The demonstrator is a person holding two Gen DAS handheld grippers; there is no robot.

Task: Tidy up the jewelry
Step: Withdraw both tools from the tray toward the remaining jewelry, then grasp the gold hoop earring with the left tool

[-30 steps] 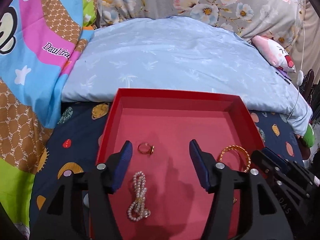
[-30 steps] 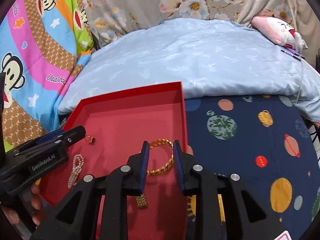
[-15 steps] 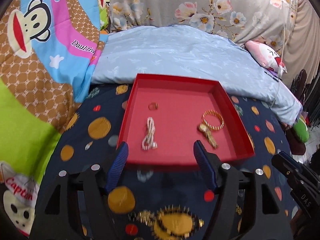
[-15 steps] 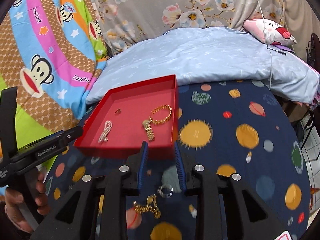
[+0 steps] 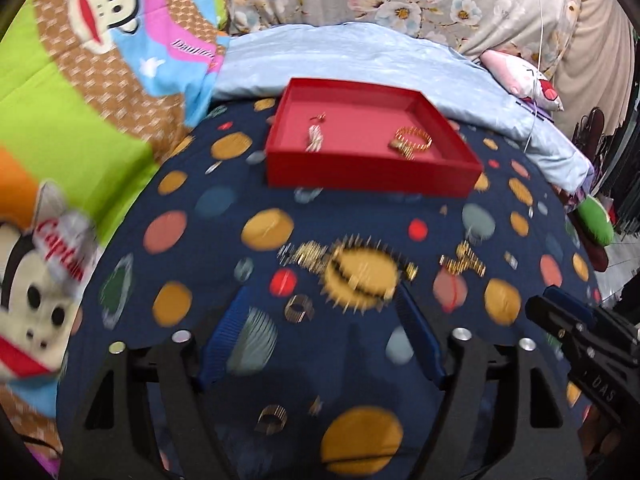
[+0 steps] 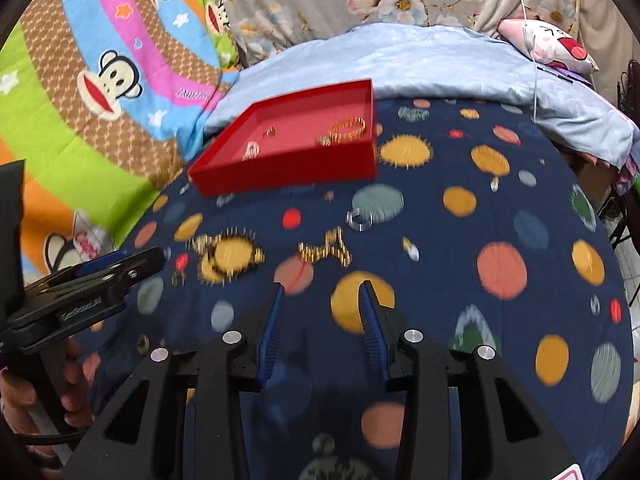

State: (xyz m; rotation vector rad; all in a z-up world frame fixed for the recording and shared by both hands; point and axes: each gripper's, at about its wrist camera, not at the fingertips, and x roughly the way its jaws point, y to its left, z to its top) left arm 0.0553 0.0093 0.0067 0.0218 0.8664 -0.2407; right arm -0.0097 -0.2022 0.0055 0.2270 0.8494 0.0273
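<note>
two claws hang over the planet-print bedspread point(image 5: 224, 216), both empty. our left claw point(image 5: 320, 344) stands wide apart and our right claw point(image 6: 320, 328) is partly apart; both have just been opening with nothing between the pads. the red tray point(image 5: 372, 172) sits well ahead, holding a pearl bracelet point(image 5: 316, 138), a small ring point(image 5: 321, 117) and a gold bangle point(image 5: 414, 141). loose on the bedspread, near the claws, lie a gold chain point(image 6: 326, 250), a clear ring point(image 6: 359, 220) and a dark ring point(image 5: 299, 309).
</note>
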